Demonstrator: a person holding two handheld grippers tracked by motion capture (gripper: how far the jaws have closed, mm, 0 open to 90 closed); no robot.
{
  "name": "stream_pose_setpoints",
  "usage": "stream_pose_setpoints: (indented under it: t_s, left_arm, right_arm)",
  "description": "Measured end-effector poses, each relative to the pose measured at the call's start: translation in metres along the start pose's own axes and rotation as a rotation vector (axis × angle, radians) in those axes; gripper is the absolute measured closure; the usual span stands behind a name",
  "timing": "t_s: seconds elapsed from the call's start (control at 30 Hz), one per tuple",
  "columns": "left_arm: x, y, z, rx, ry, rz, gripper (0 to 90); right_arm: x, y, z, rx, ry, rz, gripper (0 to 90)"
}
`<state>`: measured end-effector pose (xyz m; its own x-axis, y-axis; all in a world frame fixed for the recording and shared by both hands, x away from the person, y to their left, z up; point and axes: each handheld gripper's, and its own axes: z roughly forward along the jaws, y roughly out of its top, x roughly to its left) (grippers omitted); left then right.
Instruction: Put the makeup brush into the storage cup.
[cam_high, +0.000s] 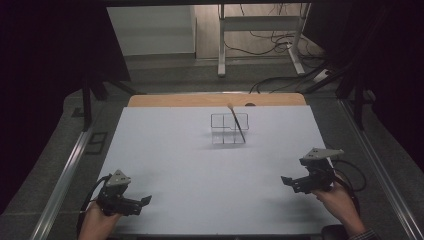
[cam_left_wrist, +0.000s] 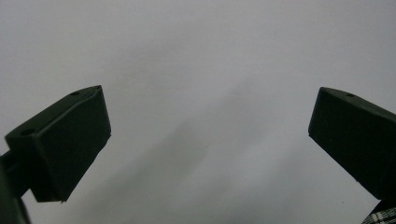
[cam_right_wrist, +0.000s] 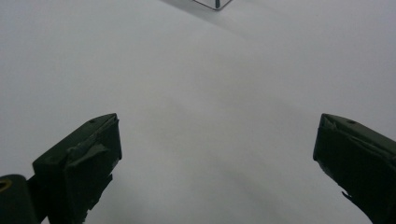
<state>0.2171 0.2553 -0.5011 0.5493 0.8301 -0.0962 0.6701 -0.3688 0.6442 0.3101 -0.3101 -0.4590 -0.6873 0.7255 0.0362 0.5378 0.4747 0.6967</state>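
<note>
High view is showing the left tool (cam_high: 146, 200) hovering low over the near left part of the white table (cam_high: 200, 170), gripped by a hand (cam_high: 97, 222) coming in from the bottom edge. Its jaws are standing spread wide apart with nothing between them, as the left gripper view is showing too (cam_left_wrist: 209, 121). The right tool (cam_high: 286, 181) is sitting at the near right, held by the other hand (cam_high: 340, 200), and its jaws are also gaping wide and empty over bare table (cam_right_wrist: 217, 140). Well ahead of both tools, roughly midway between them and toward the far side, a clear box (cam_high: 229, 128) with compartments is standing on the table. A brush (cam_high: 236, 122) is leaning tilted inside it, handle down, pale tip sticking up past the far rim.
</note>
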Motion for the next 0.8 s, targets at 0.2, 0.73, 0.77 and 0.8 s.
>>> stream_pose_setpoints:
  t_s: [0.2, 0.73, 0.77, 0.8]
  left_arm:
    - [0.0, 0.0, 0.0, 0.0, 0.001, 0.0, 0.0]
    - [0.0, 0.0, 0.0, 0.001, 0.002, -0.002, 0.0]
    - [0.0, 0.0, 0.0, 0.001, 0.002, -0.001, 0.0]
    - [0.0, 0.0, 0.0, 0.002, 0.002, -0.001, 0.0]
  right_arm:
    - [0.0, -0.006, -0.005, 0.006, -0.01, 0.004, 1.3]
    - [-0.003, -0.024, -0.018, 0.028, -0.025, 0.024, 1.3]
    - [-0.004, -0.025, -0.018, 0.026, -0.025, 0.024, 1.3]
    - [-0.004, -0.025, -0.019, 0.029, -0.025, 0.027, 1.3]
